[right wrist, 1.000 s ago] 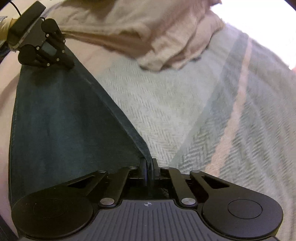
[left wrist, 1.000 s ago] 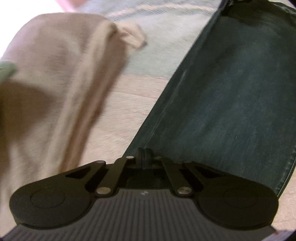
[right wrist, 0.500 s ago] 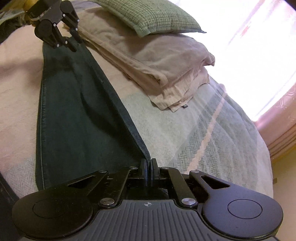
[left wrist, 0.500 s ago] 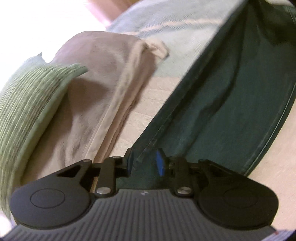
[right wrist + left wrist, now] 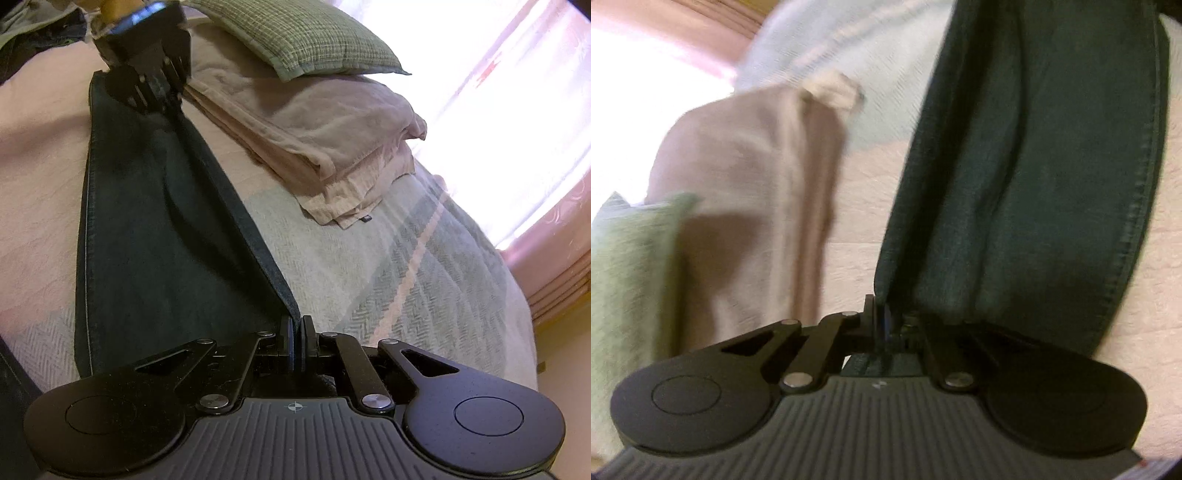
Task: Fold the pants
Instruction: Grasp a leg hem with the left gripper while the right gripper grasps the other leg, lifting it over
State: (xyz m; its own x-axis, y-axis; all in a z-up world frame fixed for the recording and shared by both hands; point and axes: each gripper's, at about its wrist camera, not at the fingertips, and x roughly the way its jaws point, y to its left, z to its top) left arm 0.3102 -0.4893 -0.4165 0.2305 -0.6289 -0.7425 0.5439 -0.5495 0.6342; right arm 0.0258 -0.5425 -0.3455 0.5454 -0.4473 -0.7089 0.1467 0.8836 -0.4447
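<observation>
The pants (image 5: 155, 236), dark blue-green denim with a pale stitched seam down the left edge, lie as one long folded strip on the bed (image 5: 388, 280), stretched between the two claws. The right claw (image 5: 295, 345) sits at the near end, its jaws clenched on the right-hand edge of the cloth, which rises from the bed into the pads. The left claw (image 5: 162, 94) is at the far end of the same edge and, in its own view (image 5: 882, 325), its jaws have just been closing and now pinch the denim edge, with the fabric running away from them in soft lengthwise creases (image 5: 1034, 184). The held edge is lifted while the seam side rests flat on the bed. The bed cover is a woven herringbone blanket in pale pink and grey-green bands. Just right of the pants lies a stack of folded beige linen (image 5: 321, 125), soft and rumpled at the corners, with a green checked pillow (image 5: 299, 33) on top.
</observation>
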